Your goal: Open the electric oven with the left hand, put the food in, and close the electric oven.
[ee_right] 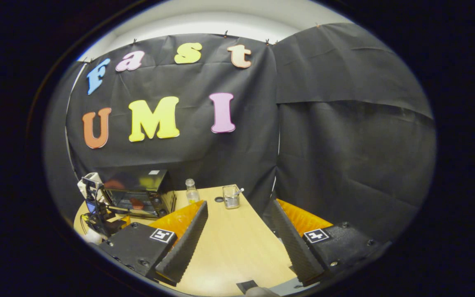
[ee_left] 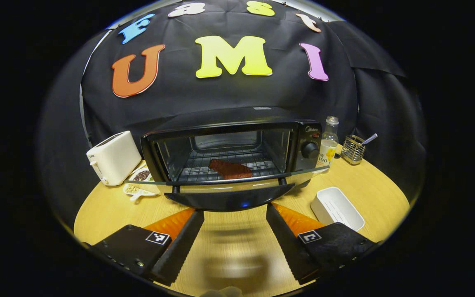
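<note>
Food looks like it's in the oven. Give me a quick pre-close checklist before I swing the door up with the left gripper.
1. Food fully on the oven rack, clear of the door's path: ok.
2. Oven door open, hanging down: ok, ready to lift.
3. Left gripper open, empty, just in front of the door's front edge: ok.
4. Right gripper open, empty, off to the side over the table: ok.
5. White tray and small dish sit beside the door, not under it: ok.
6. Door hinge condition: cannot tell.
</note>
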### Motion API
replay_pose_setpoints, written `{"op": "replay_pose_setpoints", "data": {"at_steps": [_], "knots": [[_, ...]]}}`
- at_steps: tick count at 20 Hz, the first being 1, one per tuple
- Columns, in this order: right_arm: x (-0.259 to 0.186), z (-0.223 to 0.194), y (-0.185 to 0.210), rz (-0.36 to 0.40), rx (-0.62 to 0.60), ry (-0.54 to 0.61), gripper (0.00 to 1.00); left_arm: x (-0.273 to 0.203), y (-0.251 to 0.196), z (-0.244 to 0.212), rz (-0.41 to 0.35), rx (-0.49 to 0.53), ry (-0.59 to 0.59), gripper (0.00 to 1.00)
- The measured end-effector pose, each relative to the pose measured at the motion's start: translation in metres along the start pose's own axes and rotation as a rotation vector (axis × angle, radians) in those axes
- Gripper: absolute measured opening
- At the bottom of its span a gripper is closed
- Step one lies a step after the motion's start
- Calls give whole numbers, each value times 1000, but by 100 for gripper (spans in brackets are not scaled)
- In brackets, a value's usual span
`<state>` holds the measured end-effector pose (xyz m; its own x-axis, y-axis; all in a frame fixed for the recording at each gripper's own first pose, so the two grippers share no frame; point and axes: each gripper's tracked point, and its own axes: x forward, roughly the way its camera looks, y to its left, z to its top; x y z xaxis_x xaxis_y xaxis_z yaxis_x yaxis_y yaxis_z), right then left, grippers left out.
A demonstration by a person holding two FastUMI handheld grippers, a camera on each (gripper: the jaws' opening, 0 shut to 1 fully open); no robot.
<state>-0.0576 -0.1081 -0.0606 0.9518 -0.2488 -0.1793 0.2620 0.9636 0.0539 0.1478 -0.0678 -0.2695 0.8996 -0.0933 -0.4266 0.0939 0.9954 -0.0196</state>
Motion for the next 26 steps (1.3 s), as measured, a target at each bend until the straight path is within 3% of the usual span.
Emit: {"op": "replay_pose_setpoints", "data": {"at_steps": [7,13,20,26], "knots": [[-1,5,-2,0,9,-8,99,12,1,34,-4,12,-63,98],[-7,14,6,29,-11,-29,99,-10,-11,40,-18,11,-85,97],[-20,24,4,109,-27,-64,99,-97,-34,81,-24,15,-200,96],[-33,31,-14,227,-61,-105,99,-220,-44,124,78,-39,-284,100]]}}
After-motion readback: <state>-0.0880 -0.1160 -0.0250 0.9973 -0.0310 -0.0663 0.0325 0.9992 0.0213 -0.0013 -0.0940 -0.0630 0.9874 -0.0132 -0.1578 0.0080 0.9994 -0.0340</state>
